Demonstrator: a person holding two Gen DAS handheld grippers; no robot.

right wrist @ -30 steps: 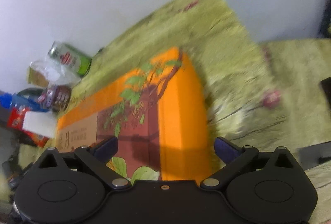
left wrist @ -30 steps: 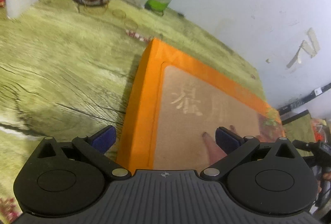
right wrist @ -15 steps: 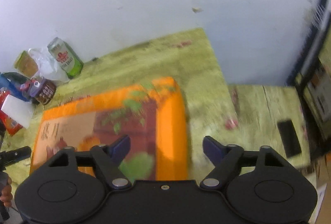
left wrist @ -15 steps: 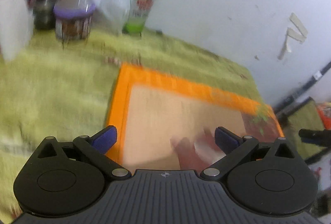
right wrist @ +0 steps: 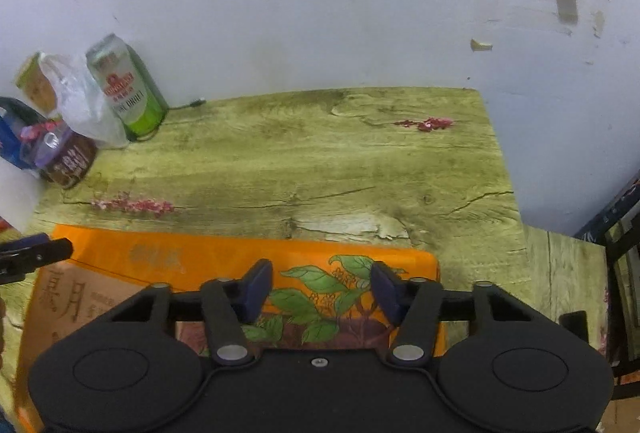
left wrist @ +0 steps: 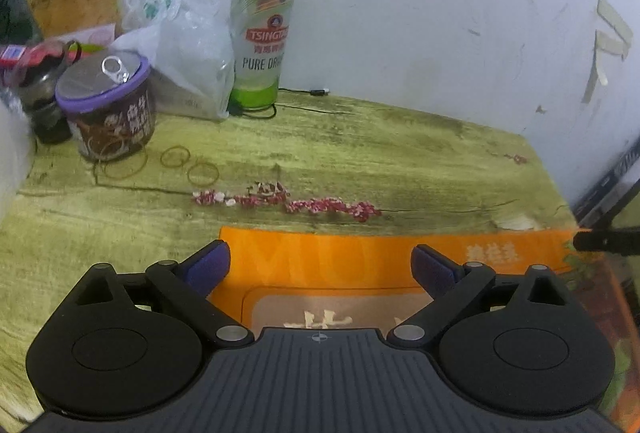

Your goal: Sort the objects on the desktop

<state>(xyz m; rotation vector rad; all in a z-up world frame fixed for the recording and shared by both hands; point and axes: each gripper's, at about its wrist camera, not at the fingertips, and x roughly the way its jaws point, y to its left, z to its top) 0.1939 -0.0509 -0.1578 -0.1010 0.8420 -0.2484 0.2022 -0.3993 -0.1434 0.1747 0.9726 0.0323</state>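
Hovering empty over the flat orange box, the wide left claw and just-narrowing right claw risk skidding off its lid.

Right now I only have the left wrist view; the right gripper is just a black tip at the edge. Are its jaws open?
Observer: Open but narrow. The right gripper has just been closing, nothing pinched; only the orange box shows between its pads.
Operator: Where does the box end there?
Observer: Short of the right edge of the table; bare wood shows beyond.
Operator: Anything past the table?
Observer: Another wood-print surface with a dark flat object.
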